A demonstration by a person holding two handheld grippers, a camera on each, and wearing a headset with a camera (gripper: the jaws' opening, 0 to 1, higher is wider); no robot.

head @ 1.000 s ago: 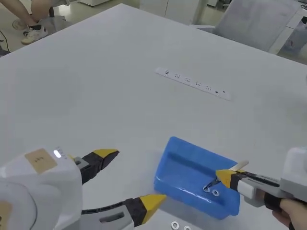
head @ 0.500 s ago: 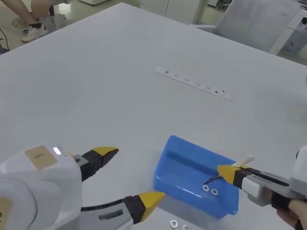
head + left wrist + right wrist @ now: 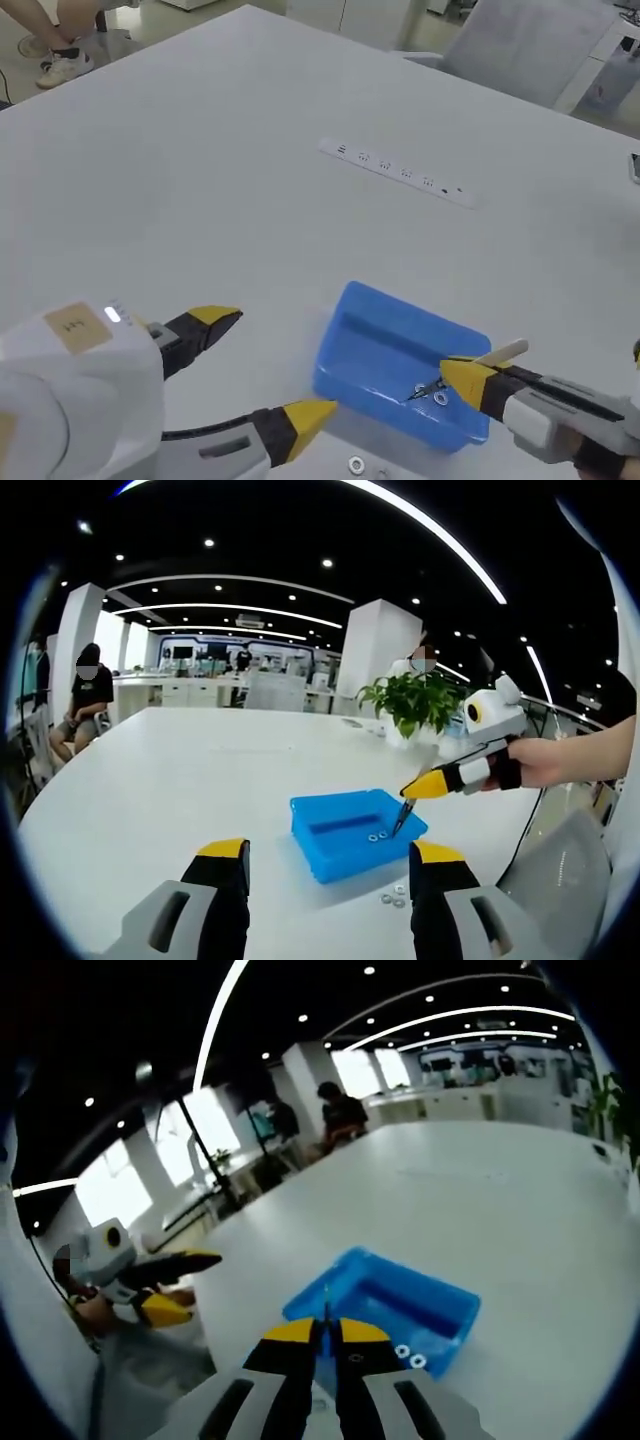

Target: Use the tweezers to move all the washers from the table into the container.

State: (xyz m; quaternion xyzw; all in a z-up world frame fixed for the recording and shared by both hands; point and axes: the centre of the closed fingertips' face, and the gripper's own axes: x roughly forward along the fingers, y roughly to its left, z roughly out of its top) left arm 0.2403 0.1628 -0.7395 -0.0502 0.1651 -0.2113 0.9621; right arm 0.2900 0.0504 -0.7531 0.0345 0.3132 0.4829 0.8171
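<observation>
White table (image 3: 200,200) in a bright office carries a blue container (image 3: 362,345); right gripper (image 3: 457,376) clamps its fingers on tweezers (image 3: 427,387) inside it; left gripper (image 3: 272,365) hovers, fingers apart.

Too small to tell whether the tweezers (image 3: 428,386) touch or pinch the washers (image 3: 440,398) in the container (image 3: 370,340). The right gripper (image 3: 458,373) runs off the head view's right edge, its rear body cut off

Head view looks down, all share container (image 3: 372,338)
</observation>
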